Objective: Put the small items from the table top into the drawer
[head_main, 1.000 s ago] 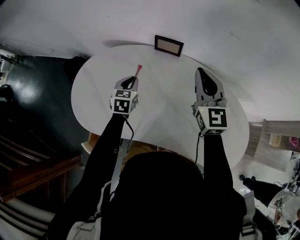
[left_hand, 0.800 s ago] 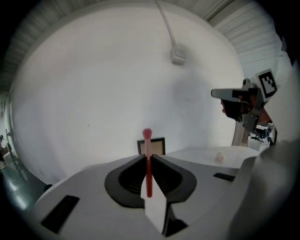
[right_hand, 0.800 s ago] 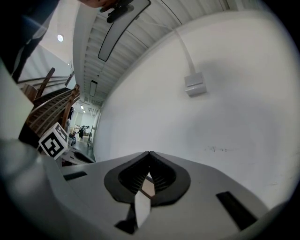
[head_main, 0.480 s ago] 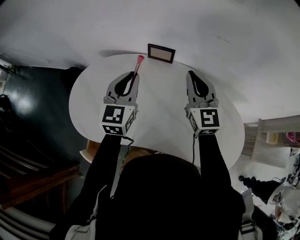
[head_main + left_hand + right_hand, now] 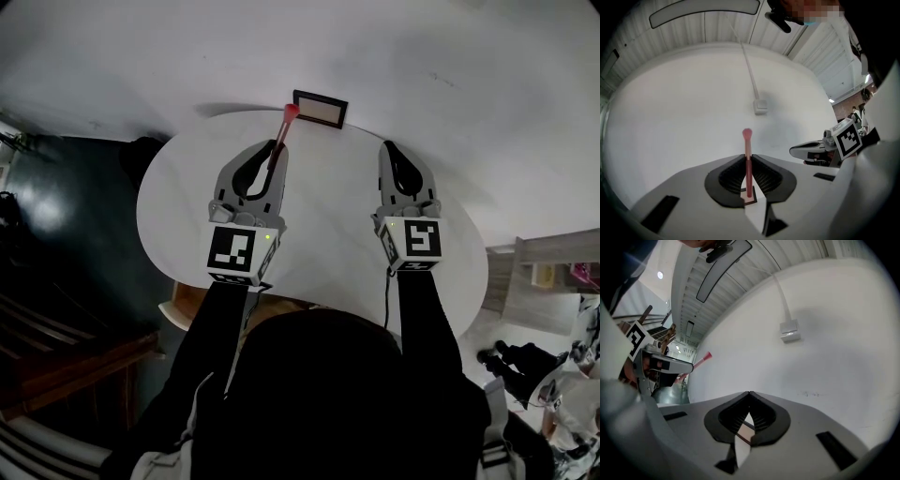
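Head view first: the left gripper [image 5: 277, 155] has its jaws pinched narrow on a pink-tipped stick [image 5: 284, 127], which pokes out past the jaw tips toward the far edge of the white oval tabletop [image 5: 328, 220], its pink head showing just beside the left end of the dark frame [image 5: 320, 109] that stands at that edge. The right gripper [image 5: 393, 150] sits alongside over the right half of the tabletop, well apart from the left one and pointing the same way. Over to the left gripper view: the jaws are clamped on the stick's lower shaft, the stick stands straight up between them, its pink head is clear against the white wall, and no tabletop shows underneath. A small white wall box [image 5: 760, 106] hangs behind it, and the right gripper pokes in at the right edge. Now the right gripper view: the jaws meet tip to tip with nothing between them. The left gripper shows at the left with the stick's pink head jutting out, and the wall box sits ahead.
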`<state>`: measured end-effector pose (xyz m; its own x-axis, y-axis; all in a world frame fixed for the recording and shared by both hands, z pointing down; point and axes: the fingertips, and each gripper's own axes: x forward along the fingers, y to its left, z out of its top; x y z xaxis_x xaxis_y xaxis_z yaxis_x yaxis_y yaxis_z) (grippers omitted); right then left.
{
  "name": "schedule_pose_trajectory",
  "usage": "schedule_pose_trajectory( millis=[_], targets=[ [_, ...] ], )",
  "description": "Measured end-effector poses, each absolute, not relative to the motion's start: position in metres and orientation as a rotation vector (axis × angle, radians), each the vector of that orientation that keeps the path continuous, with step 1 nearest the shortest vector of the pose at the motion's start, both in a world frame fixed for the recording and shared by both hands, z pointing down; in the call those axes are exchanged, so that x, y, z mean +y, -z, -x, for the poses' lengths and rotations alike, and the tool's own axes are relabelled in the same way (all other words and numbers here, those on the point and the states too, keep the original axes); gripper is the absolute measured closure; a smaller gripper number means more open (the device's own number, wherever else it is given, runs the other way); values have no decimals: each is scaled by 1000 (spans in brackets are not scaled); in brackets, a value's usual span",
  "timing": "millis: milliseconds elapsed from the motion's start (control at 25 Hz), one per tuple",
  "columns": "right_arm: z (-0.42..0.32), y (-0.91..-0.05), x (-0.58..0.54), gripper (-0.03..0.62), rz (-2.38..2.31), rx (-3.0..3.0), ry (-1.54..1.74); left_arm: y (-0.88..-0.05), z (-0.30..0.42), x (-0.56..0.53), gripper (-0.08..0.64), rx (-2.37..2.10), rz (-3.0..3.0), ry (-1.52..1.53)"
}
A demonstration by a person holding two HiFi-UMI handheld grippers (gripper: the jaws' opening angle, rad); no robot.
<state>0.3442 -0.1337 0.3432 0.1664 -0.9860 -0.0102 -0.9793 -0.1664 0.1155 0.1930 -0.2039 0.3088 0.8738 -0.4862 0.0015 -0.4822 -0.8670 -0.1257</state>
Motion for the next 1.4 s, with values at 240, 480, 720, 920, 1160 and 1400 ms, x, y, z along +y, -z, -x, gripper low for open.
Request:
schedule_pose_trajectory(
  millis=[240,480,720,920,1160,1400],
  targets=[
    [-319,-347,-153,566,-2279,-2069,123,-307,-166,-218,506,869,2877,57],
    [-263,-345,-190,566,-2164,-2212,118,-305,-103,-237,506,1034,2825,83],
    [-176,-338,-222,566,-1975,-2383,144,-300,-13,-250,506,1237,2731,109],
    [-100,-329,-240,566,-1826,-2508,159,-294,58,-248,506,1374,2661,124],
    [-7,-319,-248,566,-1651,-2664,184,-284,152,-231,506,1578,2533,137],
    [81,-313,-245,566,-1451,-2806,197,-281,233,-203,506,1759,2410,147]
  ],
)
